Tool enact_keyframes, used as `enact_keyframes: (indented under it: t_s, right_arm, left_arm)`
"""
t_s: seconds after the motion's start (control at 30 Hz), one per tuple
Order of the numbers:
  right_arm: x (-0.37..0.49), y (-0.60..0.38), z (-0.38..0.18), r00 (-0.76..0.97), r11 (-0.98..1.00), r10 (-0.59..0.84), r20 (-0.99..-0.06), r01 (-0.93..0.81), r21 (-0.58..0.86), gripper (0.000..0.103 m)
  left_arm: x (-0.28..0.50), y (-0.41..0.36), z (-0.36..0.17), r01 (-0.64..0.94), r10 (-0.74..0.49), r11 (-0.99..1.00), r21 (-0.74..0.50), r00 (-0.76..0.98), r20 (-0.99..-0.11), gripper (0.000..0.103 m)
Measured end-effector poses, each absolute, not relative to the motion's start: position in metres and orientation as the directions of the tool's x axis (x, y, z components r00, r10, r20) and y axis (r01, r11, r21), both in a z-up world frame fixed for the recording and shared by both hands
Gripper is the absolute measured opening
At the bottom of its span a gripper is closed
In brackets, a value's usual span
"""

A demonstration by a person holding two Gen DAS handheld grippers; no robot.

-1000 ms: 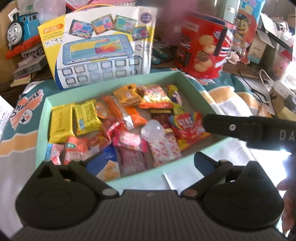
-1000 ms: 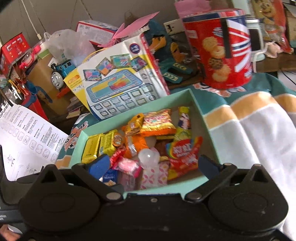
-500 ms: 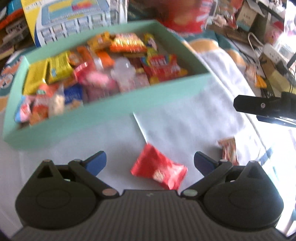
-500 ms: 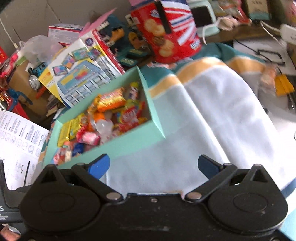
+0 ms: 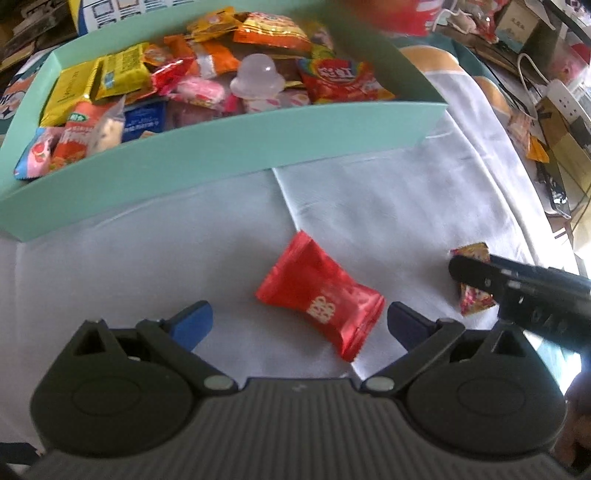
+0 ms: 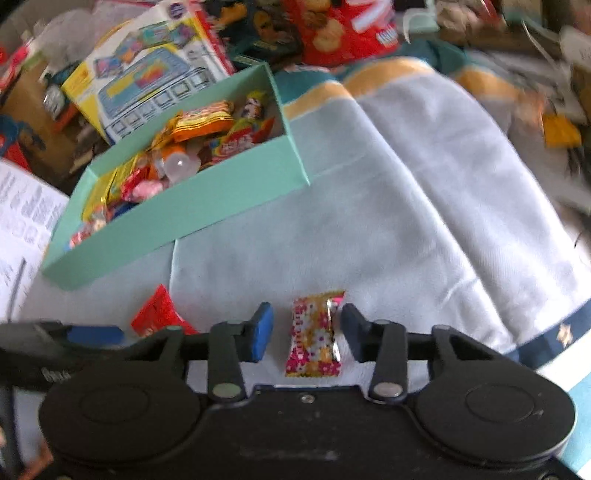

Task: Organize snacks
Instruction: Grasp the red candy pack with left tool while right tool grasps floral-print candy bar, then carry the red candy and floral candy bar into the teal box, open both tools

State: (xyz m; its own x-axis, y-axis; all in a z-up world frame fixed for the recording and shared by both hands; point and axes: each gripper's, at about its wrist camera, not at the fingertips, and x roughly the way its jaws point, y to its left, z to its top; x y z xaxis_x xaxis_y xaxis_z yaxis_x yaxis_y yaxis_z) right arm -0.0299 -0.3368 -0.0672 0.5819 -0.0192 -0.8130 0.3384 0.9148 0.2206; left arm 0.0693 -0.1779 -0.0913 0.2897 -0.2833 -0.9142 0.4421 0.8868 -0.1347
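A mint-green box [image 5: 236,147] full of several wrapped snacks sits on a white cloth; it also shows in the right wrist view [image 6: 207,206]. A red candy packet [image 5: 319,295] lies on the cloth between the wide-open fingers of my left gripper [image 5: 297,321]; it shows in the right wrist view [image 6: 159,314] too. A small flowered candy packet [image 6: 314,338] lies between the fingers of my right gripper [image 6: 306,332], which are narrowed around it with small gaps on each side. The same flowered packet [image 5: 474,295] shows in the left wrist view, partly hidden by the right gripper's arm.
Behind the box stand a toy-tablet carton [image 6: 147,77] and a red biscuit tin [image 6: 343,33]. A printed paper sheet [image 6: 22,229] lies at the left. Cables, a power strip [image 5: 565,99] and small packets clutter the far right beyond the cloth edge.
Both grippers dropped from over the box down to the cloth in front of it. The right gripper's fingers have narrowed around the flowered packet. The left gripper stays wide open.
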Motion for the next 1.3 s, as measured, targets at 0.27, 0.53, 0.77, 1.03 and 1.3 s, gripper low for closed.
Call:
enact_keyframes:
  t_s: [0.27,0.53,0.77,1.03,1.3]
  right_arm:
    - [-0.041,-0.348,-0.07,0.62,0.909,-0.017,-0.785,0.337,0.246,0.024]
    - [-0.05,-0.358,-0.072,0.646,0.888,0.009,-0.763,0.346,0.303,0.024]
    - [-0.058,-0.359,-0.072,0.663,0.879,0.014,-0.749,0.349,0.326,0.024]
    - [-0.062,-0.36,-0.072,0.668,0.876,0.02,-0.744,0.346,0.335,0.024]
    - [-0.061,-0.364,-0.068,0.655,0.86,0.04,-0.754,0.362,0.36,0.024]
  left_arm:
    - [0.072,-0.186,-0.093,0.433,-0.283,0.891,-0.133,0.304,-0.91,0.097]
    - [0.064,-0.213,-0.086,0.528,-0.299,0.847,-0.063,0.374,-0.878,0.046]
    - [0.064,-0.223,-0.084,0.571,-0.283,0.821,-0.008,0.394,-0.874,0.054]
    - [0.045,-0.216,-0.085,0.564,-0.269,0.826,-0.021,0.361,-0.893,0.065]
    - [0.034,-0.232,-0.087,0.651,-0.286,0.757,0.06,0.413,-0.865,0.03]
